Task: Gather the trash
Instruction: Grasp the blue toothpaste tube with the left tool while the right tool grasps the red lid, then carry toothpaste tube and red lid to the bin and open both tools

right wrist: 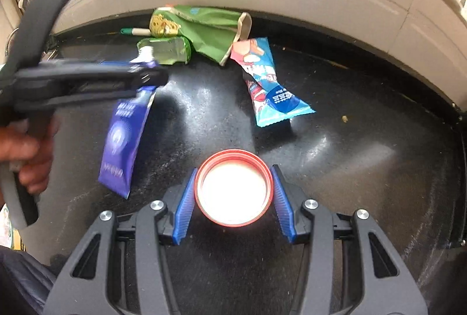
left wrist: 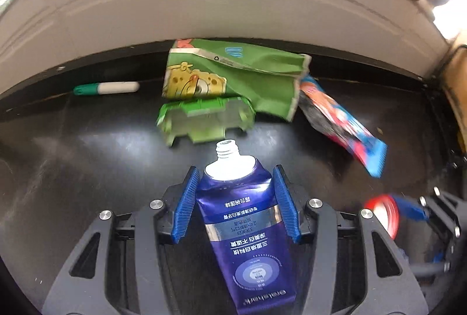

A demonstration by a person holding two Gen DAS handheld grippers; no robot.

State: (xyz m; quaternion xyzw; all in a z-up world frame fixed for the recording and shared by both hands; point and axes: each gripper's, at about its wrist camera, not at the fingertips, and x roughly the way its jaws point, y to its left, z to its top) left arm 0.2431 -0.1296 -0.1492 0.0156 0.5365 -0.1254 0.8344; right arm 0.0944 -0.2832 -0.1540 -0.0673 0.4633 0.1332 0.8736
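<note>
- Left wrist view: left gripper [left wrist: 235, 199] clamps a blue toothpaste tube [left wrist: 248, 239] between its blue pads [left wrist: 185, 207], uncapped white nozzle pointing to 12 o'clock past the fingertips, tail trailing back to 6.
- Just beyond the nozzle, 12 o'clock: green plastic tray [left wrist: 204, 119] on the black tabletop [left wrist: 87, 169], apart from the nozzle.
- Behind the tray, touching it: crumpled green snack bag [left wrist: 248, 75].
- 1–2 o'clock: red-blue wrapper [left wrist: 344, 122], blurred, upper end tucked under the green bag's edge.
- 10–11 o'clock, far, by the table's back edge: green-capped marker [left wrist: 108, 88].
- 3 o'clock: right gripper in view, blurred, with the red lid.
- Right wrist view: right gripper [right wrist: 233, 194] pinches a red lid [right wrist: 234, 188], pads touching both sides of its rim, open side facing the camera.
- 10 o'clock: left gripper [right wrist: 146, 75] holding the tube off the table, person's hand [right wrist: 23, 151] on its handle at 9.
- 12–1 o'clock: wrapper lies well apart from the lid; bare tabletop between.
</note>
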